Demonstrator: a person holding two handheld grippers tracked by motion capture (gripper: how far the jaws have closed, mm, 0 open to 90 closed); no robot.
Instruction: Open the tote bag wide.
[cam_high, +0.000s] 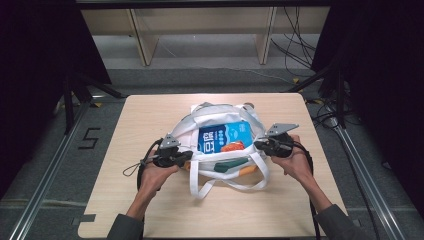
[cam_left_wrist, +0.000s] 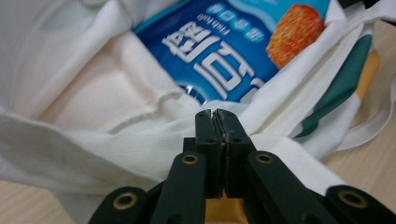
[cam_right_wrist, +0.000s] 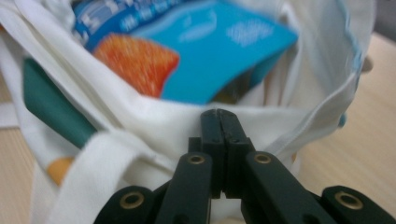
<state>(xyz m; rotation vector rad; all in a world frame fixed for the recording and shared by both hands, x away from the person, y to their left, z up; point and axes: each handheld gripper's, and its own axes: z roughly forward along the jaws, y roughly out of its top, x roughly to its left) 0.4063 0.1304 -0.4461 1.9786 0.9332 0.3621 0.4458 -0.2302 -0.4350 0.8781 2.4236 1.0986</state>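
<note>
A white tote bag (cam_high: 210, 122) with a green and orange print lies on the wooden table (cam_high: 145, 125), its mouth held wide. Inside it rests a blue snack packet (cam_high: 225, 136) with white lettering and an orange picture. My left gripper (cam_high: 186, 157) is shut on the bag's left rim (cam_left_wrist: 140, 126), its jaws pressed together over the cloth. My right gripper (cam_high: 260, 145) is shut on the right rim (cam_right_wrist: 261, 116) in the same way. In the left gripper view the blue packet (cam_left_wrist: 224, 46) sits just beyond the pinched edge. It appears blurred as the blue packet (cam_right_wrist: 210, 56) in the right gripper view.
The bag's white straps (cam_high: 230, 182) trail toward the table's near edge. Bare tabletop lies left, right and in front of the bag. Beyond the far edge are wooden furniture legs (cam_high: 145, 45), black stands and floor cables (cam_high: 295, 45).
</note>
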